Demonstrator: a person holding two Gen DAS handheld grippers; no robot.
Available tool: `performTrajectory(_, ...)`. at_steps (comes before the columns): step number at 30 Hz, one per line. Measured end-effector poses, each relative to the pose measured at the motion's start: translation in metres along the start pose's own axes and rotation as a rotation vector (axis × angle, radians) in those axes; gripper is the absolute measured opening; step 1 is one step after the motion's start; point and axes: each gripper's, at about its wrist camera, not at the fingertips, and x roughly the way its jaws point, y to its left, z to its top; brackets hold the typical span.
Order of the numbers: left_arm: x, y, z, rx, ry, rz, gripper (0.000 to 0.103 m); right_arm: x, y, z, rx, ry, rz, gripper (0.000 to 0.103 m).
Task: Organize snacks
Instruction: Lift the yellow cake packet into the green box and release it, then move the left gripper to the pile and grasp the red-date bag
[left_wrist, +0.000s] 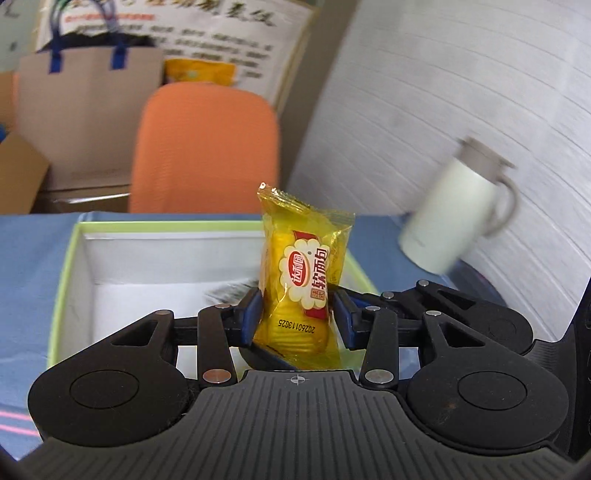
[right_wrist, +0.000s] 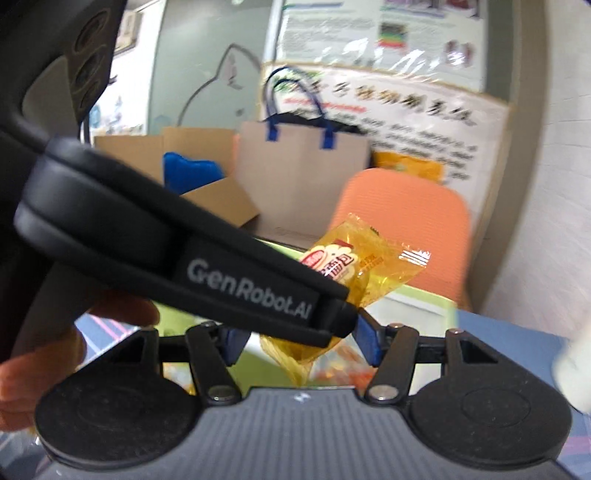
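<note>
My left gripper (left_wrist: 297, 314) is shut on a yellow soft-bread snack packet (left_wrist: 304, 280) and holds it upright above the near right part of a green-rimmed white box (left_wrist: 66, 258). In the right wrist view the same packet (right_wrist: 354, 269) sticks out past the left gripper's black body (right_wrist: 221, 280), which crosses in front of my right gripper (right_wrist: 299, 341). The right gripper's blue pads stand apart with nothing clearly pinched. More orange-yellow packets (right_wrist: 340, 365) lie blurred below it.
The box stands on a blue cloth (left_wrist: 29, 251). A white lidded mug (left_wrist: 458, 221) stands at the right by the white wall. An orange chair (left_wrist: 207, 147), a paper bag (left_wrist: 88, 107) and cardboard boxes are behind the table.
</note>
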Motion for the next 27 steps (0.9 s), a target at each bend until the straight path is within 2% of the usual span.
performTrajectory(5,0.044,0.056,0.014,-0.098,0.096,0.052,0.023,0.064,-0.007,-0.003,0.043,0.083,0.089,0.062)
performTrajectory(6,0.050,0.061,0.015,-0.098,0.103,0.055,0.026,0.071,-0.015,-0.002,0.081,0.101,0.121,0.068)
performTrajectory(7,0.054,0.064,0.015,-0.105,0.115,0.050,0.038,0.072,-0.021,-0.002,0.101,0.114,0.124,0.072)
performTrajectory(8,0.056,0.068,0.014,-0.131,0.112,0.033,0.050,0.071,-0.025,-0.003,0.106,0.106,0.091,0.077)
performTrajectory(9,0.055,0.069,0.015,-0.149,0.099,0.005,0.056,0.069,-0.028,-0.005,0.108,0.094,0.060,0.091)
performTrajectory(10,0.052,0.069,0.015,-0.161,0.083,-0.015,0.062,0.063,-0.028,-0.005,0.110,0.081,0.042,0.096)
performTrajectory(15,0.008,0.054,0.013,-0.116,0.002,0.009,0.067,0.022,-0.027,-0.004,0.115,-0.007,0.039,0.099)
performTrajectory(17,-0.019,0.046,0.006,-0.083,-0.047,0.023,0.075,-0.008,-0.019,-0.010,0.089,-0.043,0.014,0.102)
performTrajectory(18,-0.031,0.043,0.001,-0.072,-0.067,0.029,0.076,-0.018,-0.018,-0.012,0.075,-0.053,0.010,0.102)
performTrajectory(24,-0.095,0.036,-0.051,-0.074,-0.103,0.018,0.079,-0.100,0.014,-0.056,0.089,-0.066,0.005,0.102)
performTrajectory(27,-0.119,0.031,-0.087,-0.094,-0.089,0.012,0.081,-0.128,0.038,-0.085,0.136,-0.039,0.048,0.102)
